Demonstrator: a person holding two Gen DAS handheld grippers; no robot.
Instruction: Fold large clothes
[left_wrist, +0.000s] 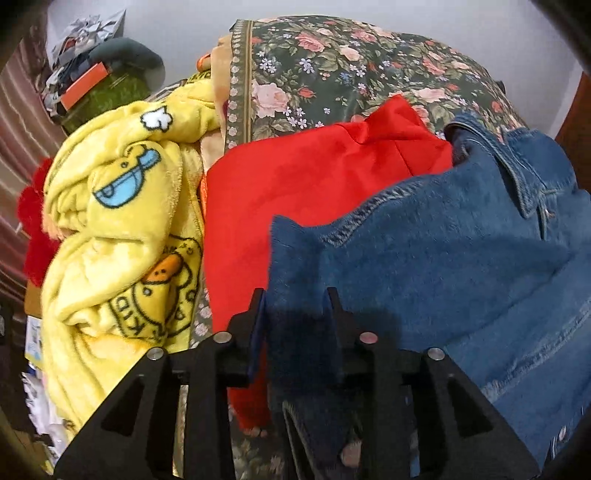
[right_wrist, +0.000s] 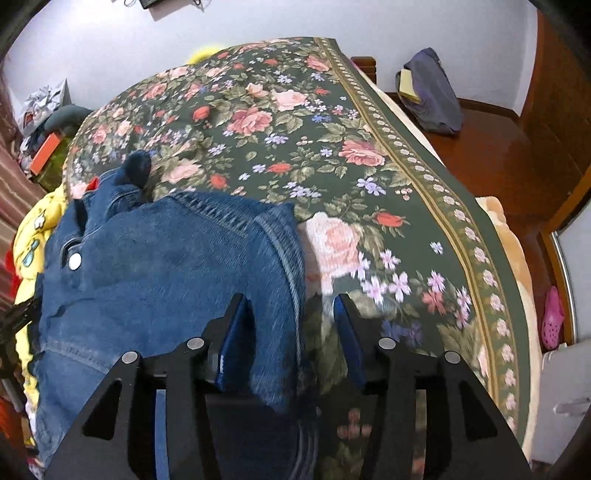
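Observation:
A blue denim jacket (left_wrist: 443, 258) lies on the floral bedspread (left_wrist: 332, 66), partly over a red garment (left_wrist: 303, 184). My left gripper (left_wrist: 295, 299) has its jaws apart, with the jacket's edge lying between the fingers. In the right wrist view the jacket (right_wrist: 166, 266) covers the bed's left part. My right gripper (right_wrist: 291, 302) is open, and the jacket's right hem lies between its fingers, over the bedspread (right_wrist: 332, 147).
A yellow cartoon-print blanket (left_wrist: 122, 221) is bunched left of the red garment. Clutter and a green box (left_wrist: 107, 92) stand at the far left. Beside the bed's right edge are a wooden floor, a dark bag (right_wrist: 432, 92) and a pink shoe (right_wrist: 552, 317).

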